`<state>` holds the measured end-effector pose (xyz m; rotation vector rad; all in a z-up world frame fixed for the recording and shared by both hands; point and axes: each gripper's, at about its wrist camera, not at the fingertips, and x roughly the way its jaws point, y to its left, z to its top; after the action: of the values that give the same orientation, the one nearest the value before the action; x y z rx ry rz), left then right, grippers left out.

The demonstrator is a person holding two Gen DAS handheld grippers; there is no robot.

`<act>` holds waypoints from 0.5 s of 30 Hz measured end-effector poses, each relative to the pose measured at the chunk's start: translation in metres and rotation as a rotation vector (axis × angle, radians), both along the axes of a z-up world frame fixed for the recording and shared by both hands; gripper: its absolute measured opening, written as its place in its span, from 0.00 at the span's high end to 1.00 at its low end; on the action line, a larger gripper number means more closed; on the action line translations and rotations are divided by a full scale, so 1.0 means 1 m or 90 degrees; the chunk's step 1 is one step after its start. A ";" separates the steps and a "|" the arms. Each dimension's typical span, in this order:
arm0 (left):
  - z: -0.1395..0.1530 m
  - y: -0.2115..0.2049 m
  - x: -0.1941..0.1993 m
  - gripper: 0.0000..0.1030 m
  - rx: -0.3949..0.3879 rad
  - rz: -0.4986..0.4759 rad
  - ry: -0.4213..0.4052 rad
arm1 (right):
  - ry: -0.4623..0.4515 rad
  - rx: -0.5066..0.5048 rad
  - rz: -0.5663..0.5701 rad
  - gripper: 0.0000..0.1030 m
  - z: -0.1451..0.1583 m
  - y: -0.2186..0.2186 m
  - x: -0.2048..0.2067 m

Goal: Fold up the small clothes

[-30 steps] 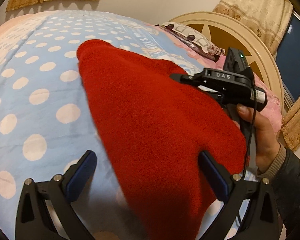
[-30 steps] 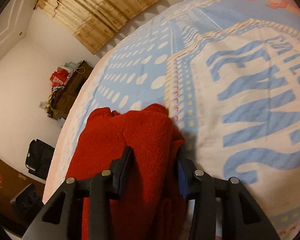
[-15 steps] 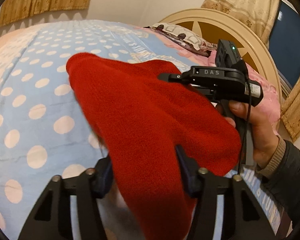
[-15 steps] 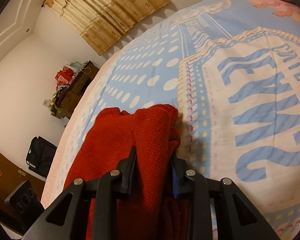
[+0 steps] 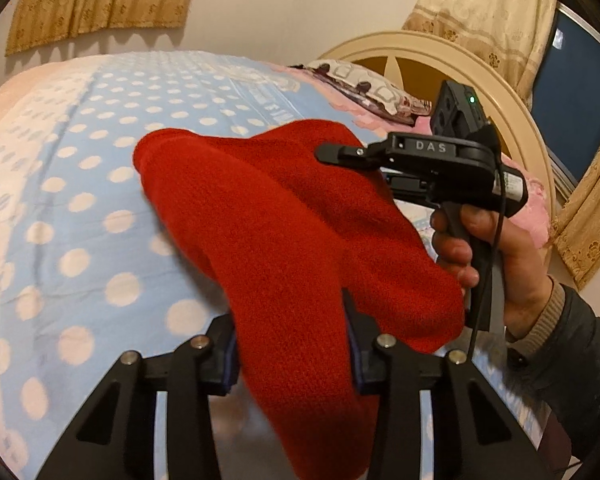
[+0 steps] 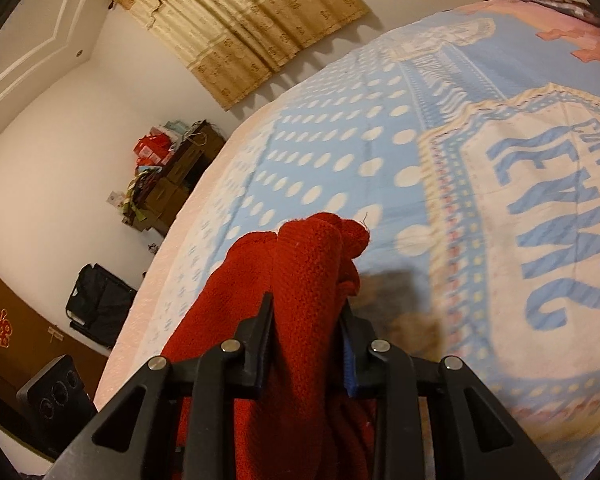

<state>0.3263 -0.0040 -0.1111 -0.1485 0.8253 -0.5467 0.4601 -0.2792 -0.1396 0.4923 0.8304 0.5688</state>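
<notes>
A red knitted garment [image 5: 276, 232] hangs in the air above the bed, held at two places. My left gripper [image 5: 290, 332] is shut on its near edge, cloth bunched between the jaws. My right gripper [image 6: 306, 320] is shut on another part of the same red garment [image 6: 304, 280]; it also shows in the left wrist view [image 5: 428, 160], held by a hand at the garment's right side. The garment's far corner droops toward the bed.
The bed is covered by a blue quilt with white dots [image 5: 80, 200] and a cream panel with blue letters [image 6: 540, 208]. A curved cream headboard [image 5: 460, 64] and a pillow [image 5: 364, 84] lie beyond. A black bag [image 6: 96, 300], a speaker [image 6: 56, 392] and stacked boxes [image 6: 168, 168] stand beside the bed.
My left gripper has closed on the garment's near edge. Both grippers have lifted the garment off the quilt; the right one stayed shut on it.
</notes>
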 end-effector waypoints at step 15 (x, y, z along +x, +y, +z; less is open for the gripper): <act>0.025 0.100 -0.072 0.59 -0.008 0.133 -0.032 | -0.028 0.044 0.134 0.72 0.026 0.132 -0.039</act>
<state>0.2546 0.0965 -0.0864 -0.2289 0.7478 -0.3580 0.4211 -0.1469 -0.1133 0.4575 0.8281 0.8013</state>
